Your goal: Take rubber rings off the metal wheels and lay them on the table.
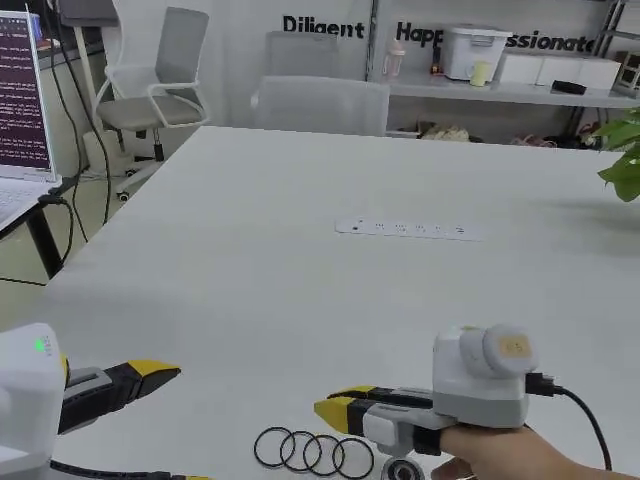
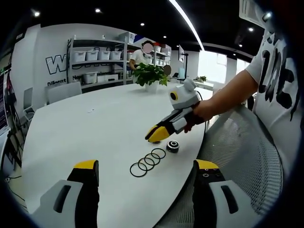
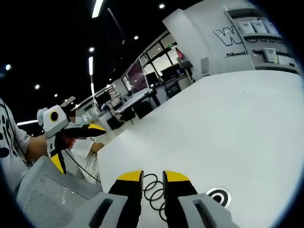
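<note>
Right now my left gripper (image 2: 147,167) is released, its yellow-tipped jaws spread wide and hanging above the near edge of the white table (image 1: 300,200). My right gripper (image 1: 335,402) is clenched down to a slim gap, its tips low over the tabletop. Four black rubber rings (image 1: 313,452) lie flat on the table in an overlapping chain, just beside the right gripper's tips; its own view catches them through the slit between the jaws. A metal wheel (image 1: 402,468) sits on the table close to the end of that chain, under my right hand (image 1: 510,455). Farther out, a white power strip (image 1: 405,229) rests mid-table.
</note>
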Demonstrator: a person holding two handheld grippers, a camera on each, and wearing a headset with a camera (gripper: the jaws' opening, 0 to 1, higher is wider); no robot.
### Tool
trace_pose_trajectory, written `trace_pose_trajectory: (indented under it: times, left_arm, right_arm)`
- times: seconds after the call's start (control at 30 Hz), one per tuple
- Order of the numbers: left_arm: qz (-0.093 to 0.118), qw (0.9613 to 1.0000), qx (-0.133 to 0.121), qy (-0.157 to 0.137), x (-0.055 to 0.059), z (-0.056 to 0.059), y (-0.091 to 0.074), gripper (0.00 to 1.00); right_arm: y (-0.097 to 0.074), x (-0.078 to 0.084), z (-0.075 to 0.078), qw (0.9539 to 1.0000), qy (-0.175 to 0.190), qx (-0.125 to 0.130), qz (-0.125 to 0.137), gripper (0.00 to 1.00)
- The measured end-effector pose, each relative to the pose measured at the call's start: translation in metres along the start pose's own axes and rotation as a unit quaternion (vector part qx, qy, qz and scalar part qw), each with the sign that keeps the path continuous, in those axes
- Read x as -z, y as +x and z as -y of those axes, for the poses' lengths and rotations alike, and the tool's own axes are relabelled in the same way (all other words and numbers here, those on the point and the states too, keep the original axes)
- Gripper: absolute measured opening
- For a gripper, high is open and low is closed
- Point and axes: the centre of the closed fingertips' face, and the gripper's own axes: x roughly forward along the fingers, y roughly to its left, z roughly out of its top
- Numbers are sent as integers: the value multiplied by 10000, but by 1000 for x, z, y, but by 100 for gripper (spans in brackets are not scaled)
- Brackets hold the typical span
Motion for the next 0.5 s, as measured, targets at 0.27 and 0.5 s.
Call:
trace_pose_trajectory:
  times: [0.27, 0.5]
  left_arm:
    - [7, 10000, 9, 1, -2, 1, 0, 80]
    - [-9, 10000, 21, 18, -4, 3, 1, 79]
  right_arm:
    - [-28, -12, 2, 9992, -354, 118, 121, 20]
    - [-57, -21, 7, 9979, -523, 302, 249, 25]
